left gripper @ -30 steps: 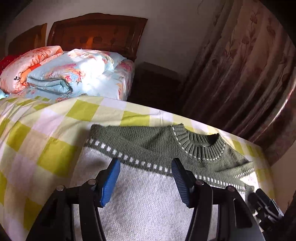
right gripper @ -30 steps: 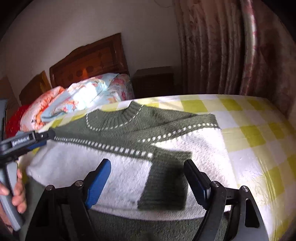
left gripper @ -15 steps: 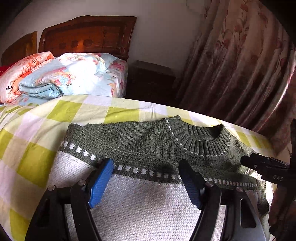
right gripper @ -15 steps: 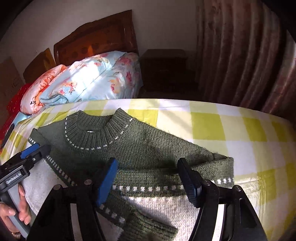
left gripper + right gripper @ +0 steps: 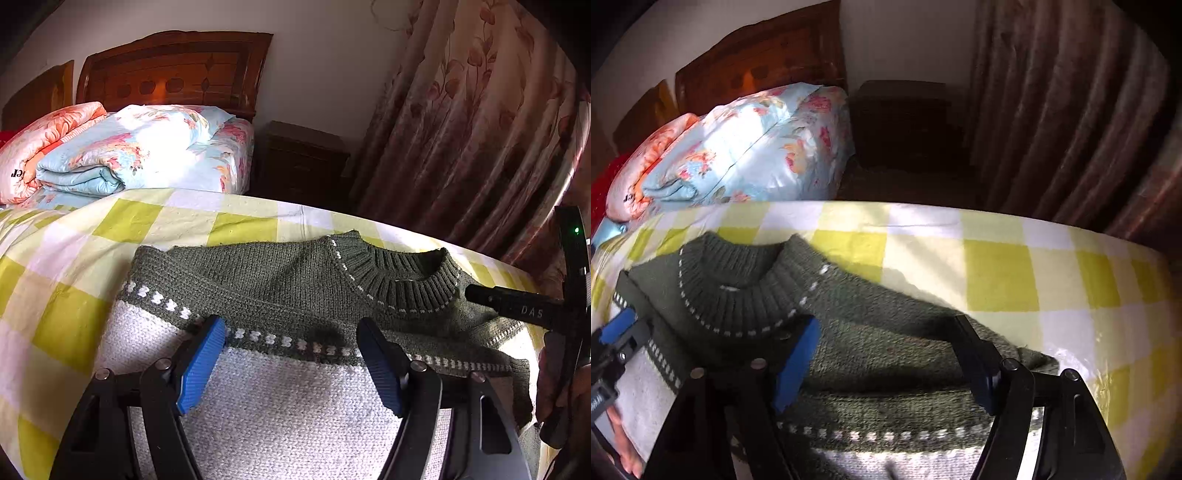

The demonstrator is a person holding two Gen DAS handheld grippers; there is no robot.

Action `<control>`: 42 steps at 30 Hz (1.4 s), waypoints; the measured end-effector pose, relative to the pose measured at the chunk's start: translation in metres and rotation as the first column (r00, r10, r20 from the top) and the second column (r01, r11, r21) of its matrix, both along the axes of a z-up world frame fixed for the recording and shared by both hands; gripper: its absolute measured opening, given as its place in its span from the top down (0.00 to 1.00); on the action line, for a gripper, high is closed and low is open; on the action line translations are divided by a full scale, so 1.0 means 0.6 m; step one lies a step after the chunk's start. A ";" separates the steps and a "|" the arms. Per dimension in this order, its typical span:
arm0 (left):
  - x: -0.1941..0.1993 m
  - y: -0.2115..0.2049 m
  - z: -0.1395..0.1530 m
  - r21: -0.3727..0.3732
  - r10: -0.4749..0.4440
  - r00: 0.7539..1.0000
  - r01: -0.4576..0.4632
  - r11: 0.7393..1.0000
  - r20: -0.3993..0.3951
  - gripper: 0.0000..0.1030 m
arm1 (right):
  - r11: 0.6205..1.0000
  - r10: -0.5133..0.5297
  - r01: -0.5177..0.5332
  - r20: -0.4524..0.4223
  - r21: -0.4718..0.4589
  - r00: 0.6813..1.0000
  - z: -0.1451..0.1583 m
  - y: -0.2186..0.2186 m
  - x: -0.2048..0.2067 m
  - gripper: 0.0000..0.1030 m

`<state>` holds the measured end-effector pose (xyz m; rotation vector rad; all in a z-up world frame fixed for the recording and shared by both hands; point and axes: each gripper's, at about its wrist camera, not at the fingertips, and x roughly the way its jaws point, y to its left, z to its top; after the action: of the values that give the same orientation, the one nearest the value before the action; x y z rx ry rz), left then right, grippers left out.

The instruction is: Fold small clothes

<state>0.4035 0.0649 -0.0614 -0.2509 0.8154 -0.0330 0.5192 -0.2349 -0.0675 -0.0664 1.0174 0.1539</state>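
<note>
I have the sweater (image 5: 295, 332) lying flat on the yellow-checked bedspread (image 5: 122, 236), collar toward the folded floral quilt (image 5: 129, 147) behind it. My left gripper (image 5: 291, 354) hovers over the sweater's dotted white stripe, left of the collar; its jaws have just been opening and now the blue fingers (image 5: 201, 363) stand spread, nothing pinched between them (only knit below). My right gripper (image 5: 882, 354) sits over the green shoulder, right of the collar, fingers (image 5: 798, 363) likewise wide apart and gripping nothing; whether the tips brush the wool I cannot tell. The sweater's white body lies nearest me.
</note>
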 end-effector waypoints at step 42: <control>0.000 0.035 -0.003 -0.253 -0.029 0.997 0.045 0.967 0.067 0.28 | 1.000 0.003 -0.007 0.133 0.029 0.991 -0.015 0.024 -0.154 0.00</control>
<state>0.4034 0.0860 -0.0635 -0.4745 0.7528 -0.1809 0.4269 -0.2203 -0.0763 -0.0520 0.8824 0.1664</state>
